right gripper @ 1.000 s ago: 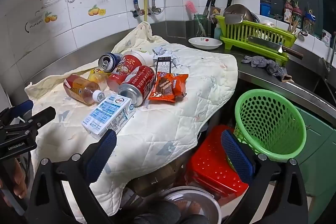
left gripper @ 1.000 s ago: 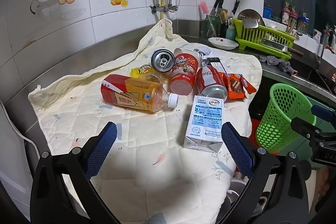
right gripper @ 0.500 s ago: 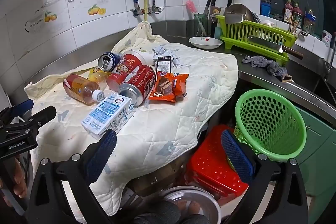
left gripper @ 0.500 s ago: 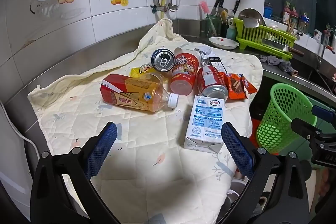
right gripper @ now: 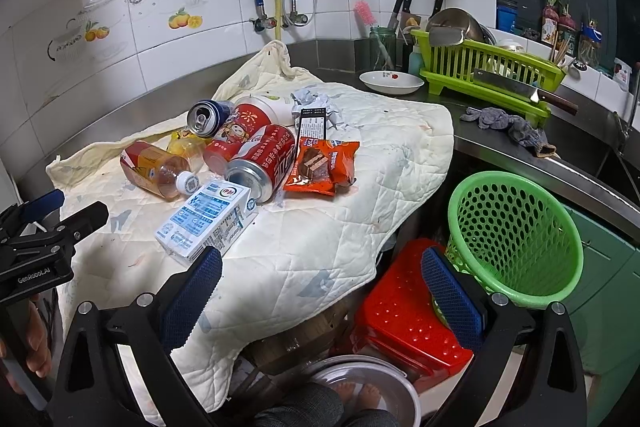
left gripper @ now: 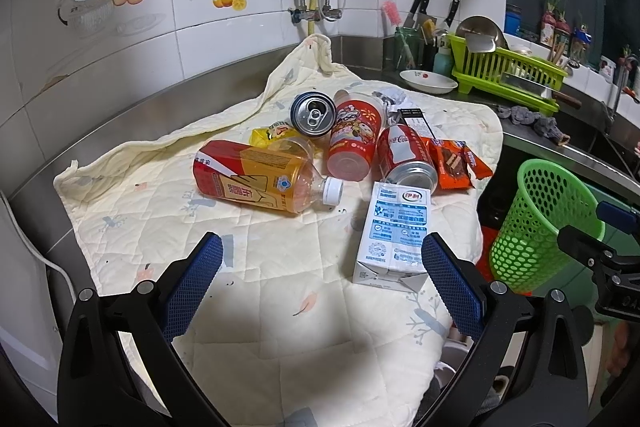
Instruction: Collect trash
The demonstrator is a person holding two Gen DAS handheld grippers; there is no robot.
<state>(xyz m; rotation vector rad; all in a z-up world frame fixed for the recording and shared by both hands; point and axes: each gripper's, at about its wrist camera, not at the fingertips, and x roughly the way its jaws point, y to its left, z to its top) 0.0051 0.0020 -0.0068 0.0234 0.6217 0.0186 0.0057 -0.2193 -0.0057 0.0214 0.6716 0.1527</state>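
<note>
Left claw (left gripper: 320, 277) spread, empty — milk carton (left gripper: 394, 235) lies flat, its long axis running away from it.

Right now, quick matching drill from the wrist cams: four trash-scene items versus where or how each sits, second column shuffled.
Column 1:
1. milk carton
2. tea bottle
3. green basket
4. snack wrapper

Column 2:
A. off the cloth's edge, beside a red stool
B. on its side, white cap on
C. flat on the cloth, orange
D. nearest the left gripper

Pairs: 1-D, 2-B, 3-A, 4-C
</note>
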